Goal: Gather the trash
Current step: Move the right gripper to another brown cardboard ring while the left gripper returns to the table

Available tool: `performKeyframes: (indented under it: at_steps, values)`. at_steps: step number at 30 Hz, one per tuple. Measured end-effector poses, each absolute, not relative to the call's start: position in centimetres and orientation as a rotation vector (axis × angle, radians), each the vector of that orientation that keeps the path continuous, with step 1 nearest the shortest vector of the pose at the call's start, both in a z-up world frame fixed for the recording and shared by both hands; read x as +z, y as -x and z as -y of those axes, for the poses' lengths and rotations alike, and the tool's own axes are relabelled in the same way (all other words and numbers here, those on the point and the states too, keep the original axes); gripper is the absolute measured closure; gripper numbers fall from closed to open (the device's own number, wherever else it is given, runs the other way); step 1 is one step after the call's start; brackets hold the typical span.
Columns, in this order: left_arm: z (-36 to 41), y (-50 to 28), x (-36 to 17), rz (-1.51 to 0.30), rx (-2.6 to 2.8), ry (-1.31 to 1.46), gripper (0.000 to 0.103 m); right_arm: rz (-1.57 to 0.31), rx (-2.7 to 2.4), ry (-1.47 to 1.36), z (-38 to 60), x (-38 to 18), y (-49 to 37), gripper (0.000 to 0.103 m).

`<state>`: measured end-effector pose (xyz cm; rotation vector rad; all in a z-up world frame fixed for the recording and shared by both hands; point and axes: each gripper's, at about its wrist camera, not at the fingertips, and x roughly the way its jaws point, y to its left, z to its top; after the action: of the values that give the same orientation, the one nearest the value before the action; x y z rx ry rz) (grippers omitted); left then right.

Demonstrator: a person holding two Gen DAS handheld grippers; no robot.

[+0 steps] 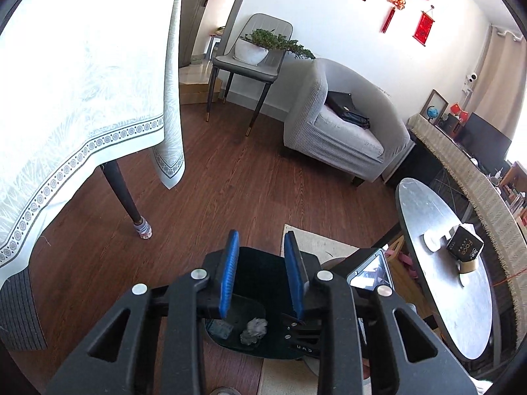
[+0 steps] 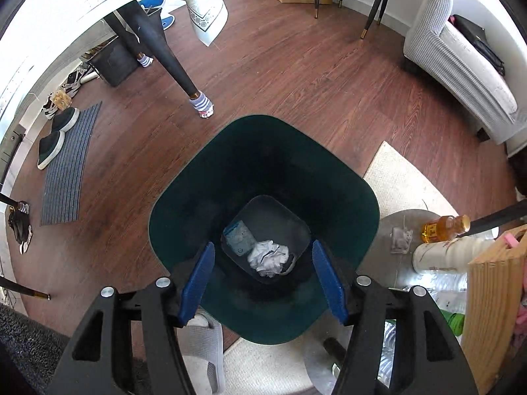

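While over bin: my right gripper (image 2: 263, 279) hangs directly above the green bin (image 2: 184, 197), jaws half-open, empty.
Trash: crumpled paper (image 2: 268, 258) lies below.
Left gripper (image 1: 262, 275): jaws narrow, empty.

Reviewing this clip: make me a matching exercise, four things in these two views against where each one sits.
Things:
1. crumpled white paper wad
2. black flat bag
3. white-potted green plant
4. amber drink bottle

Places:
A. on the grey dining chair
B. on the grey armchair
C. bottom of the dark green trash bin
D. low round grey surface right of the bin

Pairs: 1-C, 2-B, 3-A, 4-D
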<state>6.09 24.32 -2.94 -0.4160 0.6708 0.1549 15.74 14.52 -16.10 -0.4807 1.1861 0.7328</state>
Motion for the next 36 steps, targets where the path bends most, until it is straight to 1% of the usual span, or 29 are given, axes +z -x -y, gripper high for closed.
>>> performKeyframes:
  at_steps: [6,12,18,24,26,33,35,36]
  values:
    - [-24.3,-5.9,-1.7,-0.634,0.155,0.429,0.074,-1.117,0.804,0.477,-14.3,-13.7,-14.6,0.04]
    - [-23.9,-5.9,-0.4,-0.594,0.181,0.394,0.074,-1.001,0.875,0.488,-13.5,-9.0,-12.7,0.04]
    - [-22.5,-6.3,0.3,-0.571,0.173,0.376,0.074,-0.894,0.905,0.462,-10.6,-4.2,-11.5,0.04]
    - [-20.3,-7.3,1.0,-0.557,0.14,0.372,0.074,-0.814,0.862,0.405,-6.2,-0.7,-11.7,0.044]
    - [-19.3,-7.9,1.0,-0.565,0.114,0.376,0.072,-0.804,0.836,0.379,-4.5,0.0,-12.3,0.046]
    - [-13.8,-10.2,0.8,-0.592,0.024,0.325,0.063,-0.764,0.727,0.29,1.5,2.0,-13.5,0.047]
    - [-12.1,-10.8,0.8,-0.601,-0.002,0.309,0.058,-0.757,0.695,0.275,3.0,2.3,-13.9,0.047]
    - [-11.3,-11.0,0.8,-0.602,-0.015,0.303,0.057,-0.755,0.677,0.267,4.0,2.5,-14.1,0.047]
